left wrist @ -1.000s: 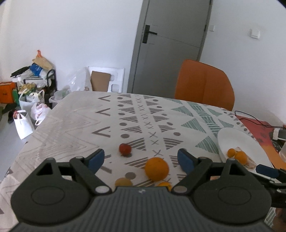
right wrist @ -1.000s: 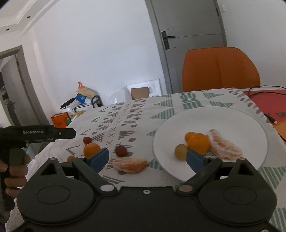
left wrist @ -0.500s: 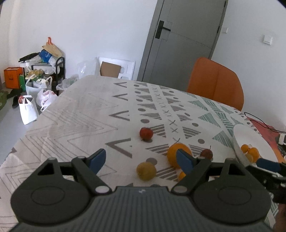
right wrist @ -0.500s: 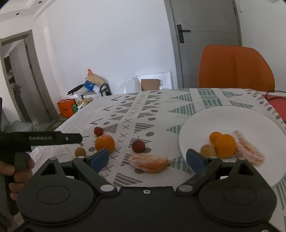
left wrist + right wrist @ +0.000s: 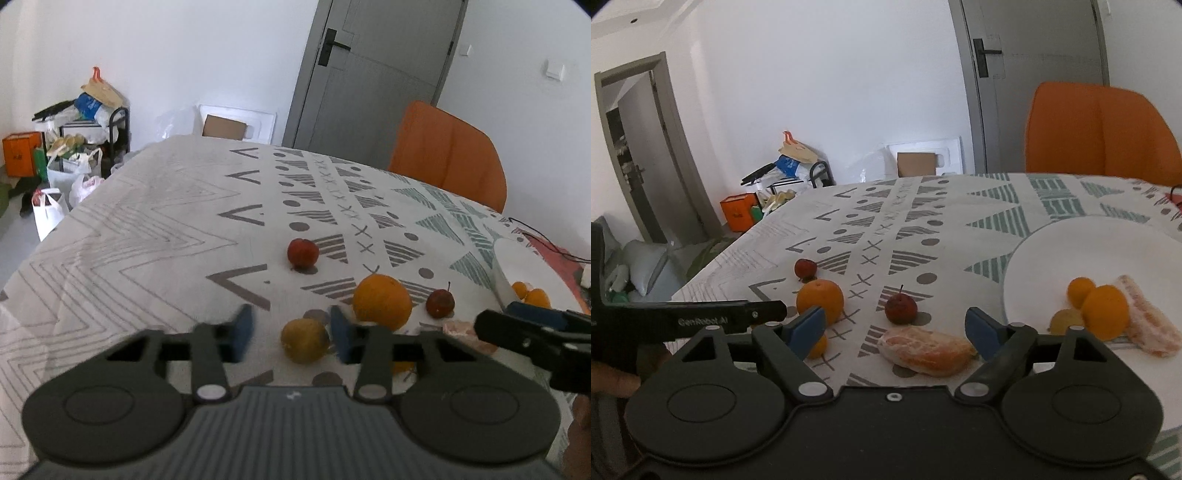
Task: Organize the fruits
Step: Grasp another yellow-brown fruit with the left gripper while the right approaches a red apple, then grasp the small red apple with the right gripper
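My left gripper (image 5: 291, 332) is open, its blue pads on either side of a yellowish-green fruit (image 5: 304, 340) on the patterned tablecloth; the right pad is near the fruit, the left pad apart. An orange (image 5: 382, 302), a red fruit (image 5: 303, 252) and a stemmed red fruit (image 5: 440, 302) lie beyond. My right gripper (image 5: 895, 328) is open above a peeled orange piece (image 5: 925, 350). The stemmed red fruit (image 5: 900, 308) and the orange (image 5: 820, 301) lie just beyond. A white plate (image 5: 1071, 251) at the right holds two oranges, a green fruit and a peeled piece.
An orange chair (image 5: 1100, 129) stands at the table's far side. A small orange fruit (image 5: 817, 346) lies behind my right gripper's left finger. Bags and boxes (image 5: 66, 147) are heaped on the floor at the left. A cable (image 5: 543, 236) lies at the right table edge.
My left gripper has moved in over the yellowish-green fruit and its jaws have narrowed around it. My right gripper has shifted left, from the plate to the peeled orange piece.
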Demonstrator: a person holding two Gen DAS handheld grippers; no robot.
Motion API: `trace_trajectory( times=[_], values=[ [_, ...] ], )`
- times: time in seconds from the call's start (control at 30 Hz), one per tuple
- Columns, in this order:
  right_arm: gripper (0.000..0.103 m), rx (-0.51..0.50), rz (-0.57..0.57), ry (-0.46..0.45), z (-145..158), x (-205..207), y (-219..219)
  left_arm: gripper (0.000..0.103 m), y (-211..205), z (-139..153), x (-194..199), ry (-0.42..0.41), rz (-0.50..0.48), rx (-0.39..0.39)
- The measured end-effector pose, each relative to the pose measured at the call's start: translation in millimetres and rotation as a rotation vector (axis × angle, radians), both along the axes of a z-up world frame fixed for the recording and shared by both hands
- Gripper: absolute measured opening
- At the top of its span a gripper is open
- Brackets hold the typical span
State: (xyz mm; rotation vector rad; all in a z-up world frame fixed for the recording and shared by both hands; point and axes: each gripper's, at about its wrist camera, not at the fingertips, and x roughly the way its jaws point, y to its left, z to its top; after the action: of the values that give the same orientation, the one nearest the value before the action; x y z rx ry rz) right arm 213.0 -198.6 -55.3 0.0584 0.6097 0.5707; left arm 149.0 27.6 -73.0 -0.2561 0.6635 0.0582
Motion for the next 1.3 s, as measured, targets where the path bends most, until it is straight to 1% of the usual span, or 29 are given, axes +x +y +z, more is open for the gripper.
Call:
trace_trajectory(
  times=[0.03, 0.1, 0.17, 0.27, 0.37, 0.5, 0.6, 0.67, 0.77, 0.83, 0.9, 1.13, 1.3],
  values=[
    [0.077, -0.004, 0.002, 0.005, -1.8, 2.4, 2.5, 0.025, 1.6, 0.2, 1.1, 0.003, 0.000, -0.014],
    [0.075, -0.011, 0.005, 0.010, -3.5, 6.4, 6.8, 0.025, 5.5, 0.8, 1.7, -0.001, 0.007, -0.034],
    [0.073, -0.016, 0.012, 0.009, -3.5, 10.0, 10.5, 0.025, 8.8, 1.1, 0.9, -0.005, 0.011, -0.037],
    [0.071, -0.048, 0.024, -0.007, -3.2, 12.7, 17.9, 0.025, 16.8, -0.4, -0.9, -0.008, 0.021, -0.053],
    [0.067, -0.071, 0.028, -0.007, -2.8, 17.5, 23.6, 0.025, 22.5, 0.9, -0.3, -0.012, 0.037, -0.058],
    [0.059, -0.075, 0.020, 0.005, -2.5, 23.9, 27.7, 0.025, 29.6, 2.4, -1.2, -0.019, 0.057, -0.066],
    [0.056, -0.100, 0.015, -0.001, -3.5, 26.0, 30.9, 0.025, 34.8, 3.2, -2.5, -0.022, 0.067, -0.073],
    [0.050, -0.114, 0.015, 0.006, -5.4, 27.5, 33.0, 0.025, 35.3, 3.6, -3.1, -0.022, 0.069, -0.073],
    [0.038, -0.137, 0.026, 0.022, -9.7, 29.8, 36.5, 0.025, 34.5, 5.0, -5.1, -0.026, 0.068, -0.071],
    [0.024, -0.140, 0.040, 0.041, -12.5, 30.9, 37.5, 0.025, 32.7, 5.5, -5.8, -0.029, 0.068, -0.070],
    [0.023, -0.110, 0.046, 0.043, -10.4, 29.5, 34.5, 0.025, 31.2, 7.5, -8.2, -0.033, 0.067, -0.067],
    [0.023, -0.039, 0.045, -0.023, 12.9, 13.6, 20.0, 0.025, 24.5, 20.2, -18.5, -0.056, 0.057, -0.048],
    [0.023, -0.004, 0.003, -0.042, 23.3, 3.5, -1.3, 0.025, 16.8, 29.7, -24.9, -0.079, 0.037, -0.047]
  ],
)
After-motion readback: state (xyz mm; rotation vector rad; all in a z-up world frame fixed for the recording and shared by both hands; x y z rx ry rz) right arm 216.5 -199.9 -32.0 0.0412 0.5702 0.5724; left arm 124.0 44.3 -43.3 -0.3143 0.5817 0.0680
